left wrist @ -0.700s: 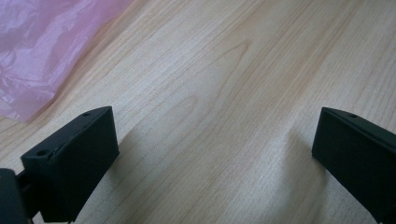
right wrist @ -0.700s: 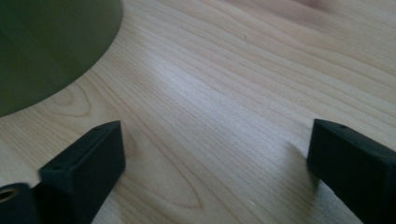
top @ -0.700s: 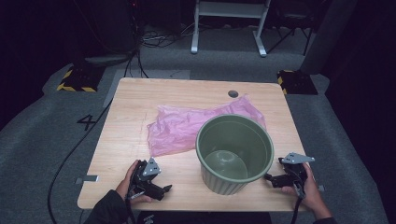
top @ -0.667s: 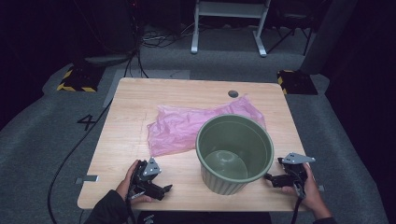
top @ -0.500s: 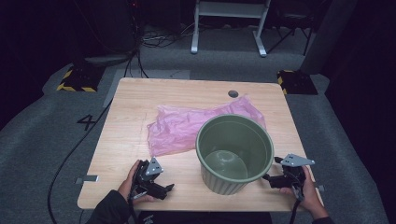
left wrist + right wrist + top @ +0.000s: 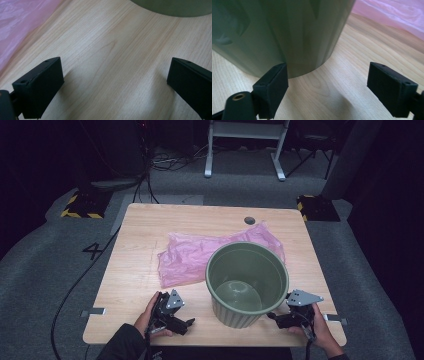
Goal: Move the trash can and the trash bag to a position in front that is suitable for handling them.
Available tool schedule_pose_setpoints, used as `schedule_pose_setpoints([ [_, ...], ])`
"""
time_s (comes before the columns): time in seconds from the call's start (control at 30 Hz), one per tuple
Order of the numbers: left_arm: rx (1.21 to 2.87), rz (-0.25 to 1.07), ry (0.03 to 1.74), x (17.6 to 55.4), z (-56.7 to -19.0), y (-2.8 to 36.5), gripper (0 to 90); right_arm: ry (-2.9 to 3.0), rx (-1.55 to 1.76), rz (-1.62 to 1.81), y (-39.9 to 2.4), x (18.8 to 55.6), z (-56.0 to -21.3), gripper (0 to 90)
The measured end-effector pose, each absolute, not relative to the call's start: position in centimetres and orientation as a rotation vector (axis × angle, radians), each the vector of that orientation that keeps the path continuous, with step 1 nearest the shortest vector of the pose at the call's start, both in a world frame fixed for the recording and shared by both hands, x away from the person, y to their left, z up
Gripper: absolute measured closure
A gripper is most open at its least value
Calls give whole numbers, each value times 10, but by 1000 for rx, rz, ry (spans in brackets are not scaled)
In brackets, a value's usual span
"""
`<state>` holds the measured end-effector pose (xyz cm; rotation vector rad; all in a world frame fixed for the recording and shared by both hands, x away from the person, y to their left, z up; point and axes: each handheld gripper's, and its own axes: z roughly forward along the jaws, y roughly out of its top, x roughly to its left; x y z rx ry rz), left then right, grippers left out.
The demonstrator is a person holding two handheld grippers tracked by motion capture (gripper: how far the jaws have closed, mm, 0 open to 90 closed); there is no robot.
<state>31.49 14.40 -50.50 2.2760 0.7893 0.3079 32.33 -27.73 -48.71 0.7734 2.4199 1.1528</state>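
Little has shifted since the earlier frames: our right gripper (image 6: 276, 318) has crept in toward the green bucket (image 6: 247, 282) at lower centre, while our left gripper (image 6: 186, 324) stays low at lower left of the high view. Both sets of jaws stand wide apart and hold nothing. The right gripper view puts 1 jaw just beside the bucket's wall (image 6: 287, 35). The pink plastic bag (image 6: 195, 254) lies flat behind the bucket, untouched. We judge the work is only beginning, probably lining the bucket with the bag on the wooden table (image 6: 145, 230).
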Motion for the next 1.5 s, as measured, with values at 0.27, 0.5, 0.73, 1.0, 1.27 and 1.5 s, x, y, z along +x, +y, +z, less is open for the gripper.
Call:
schedule_pose_setpoints([
  [0.27,2280,308,779,316,-505,138,3,2492,697,1224,-269,318,-487,157],
  [0.5,2283,298,766,315,-505,136,3,2503,659,1255,-260,313,-486,153],
  [0.73,2284,292,754,316,-505,135,3,2513,624,1256,-247,313,-488,147],
  [1.0,2287,288,753,316,-505,133,2,2499,621,1249,-234,317,-489,154],
  [1.27,2286,291,745,317,-505,132,1,2490,608,1241,-218,324,-491,160],
  [1.5,2290,288,746,318,-505,131,0,2481,593,1228,-203,331,-491,171],
])
